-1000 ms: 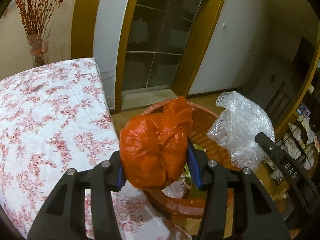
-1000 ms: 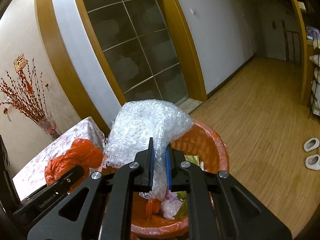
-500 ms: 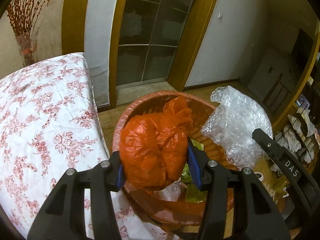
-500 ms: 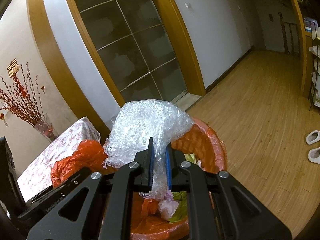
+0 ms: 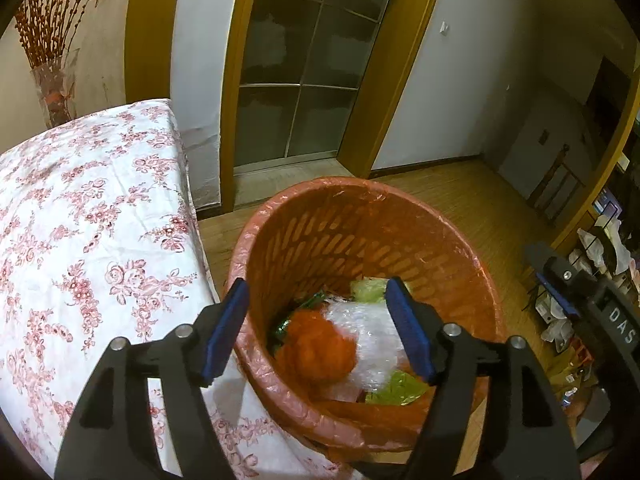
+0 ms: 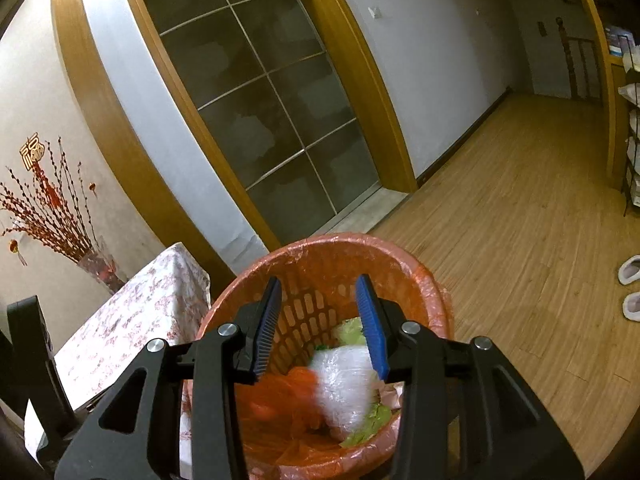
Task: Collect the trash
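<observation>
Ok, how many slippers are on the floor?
2. One slipper lies by the right edge of the right wrist view; the other slipper lies just nearer the camera. More may be out of frame.

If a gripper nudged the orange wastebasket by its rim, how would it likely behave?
The orange wastebasket looks like thin slotted plastic, so probably light and apt to slide on the smooth wooden floor. It holds only soft scraps, bubble wrap and an orange bag, so a high push might tip it.
</observation>
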`<state>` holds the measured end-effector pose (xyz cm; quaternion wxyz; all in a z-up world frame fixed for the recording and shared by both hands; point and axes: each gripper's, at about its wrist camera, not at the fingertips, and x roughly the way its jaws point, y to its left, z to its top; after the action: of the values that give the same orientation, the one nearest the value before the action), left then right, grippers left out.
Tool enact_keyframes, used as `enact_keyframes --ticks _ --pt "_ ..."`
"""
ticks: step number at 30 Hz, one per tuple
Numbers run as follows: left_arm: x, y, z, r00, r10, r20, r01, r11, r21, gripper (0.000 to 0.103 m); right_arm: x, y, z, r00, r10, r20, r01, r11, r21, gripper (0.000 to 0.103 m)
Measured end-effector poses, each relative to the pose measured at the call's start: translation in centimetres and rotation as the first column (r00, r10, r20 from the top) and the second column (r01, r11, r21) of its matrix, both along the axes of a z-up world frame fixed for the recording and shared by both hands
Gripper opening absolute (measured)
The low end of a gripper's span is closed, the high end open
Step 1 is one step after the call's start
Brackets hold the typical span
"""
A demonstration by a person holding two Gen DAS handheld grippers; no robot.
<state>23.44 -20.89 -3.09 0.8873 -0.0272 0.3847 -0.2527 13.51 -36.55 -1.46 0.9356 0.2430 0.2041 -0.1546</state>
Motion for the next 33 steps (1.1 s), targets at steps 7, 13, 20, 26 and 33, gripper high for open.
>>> enact_keyframes --ticks 7,13,20,26,33 --pt "-1.8 1.4 1.9 0.999 0.032 0.041 -0.032 0.999 -0.003 0.073 -1.3 0.8 1.9 0.999 -0.003 0.039 0.004 1.000 -0.031 0.051" --pt "-3.8 4.7 4.0 0.992 0.099 0.077 -0.097 0.995 -0.026 0.076 -2.9 2.8 3.8 0.997 0.015 0.075 -0.010 0.998 -0.069 0.075" --pt "-7.4 8.8 6.4 0.978 0.164 0.129 -0.158 0.986 -0.056 0.082 -5.5 6.2 6.1 0.993 0.017 0.121 0.003 0.987 -0.160 0.101" --pt "-10.9 11.7 7.9 0.961 0.210 0.182 -0.201 0.977 -0.071 0.093 -7.8 9.2 6.7 0.990 -0.009 0.138 0.045 0.964 -0.261 0.101" --pt "-14.9 15.2 8.7 0.929 0.287 0.234 -0.280 0.958 -0.061 0.099 -10.4 12.4 6.7 0.991 -0.014 0.133 0.064 0.921 -0.384 0.101"
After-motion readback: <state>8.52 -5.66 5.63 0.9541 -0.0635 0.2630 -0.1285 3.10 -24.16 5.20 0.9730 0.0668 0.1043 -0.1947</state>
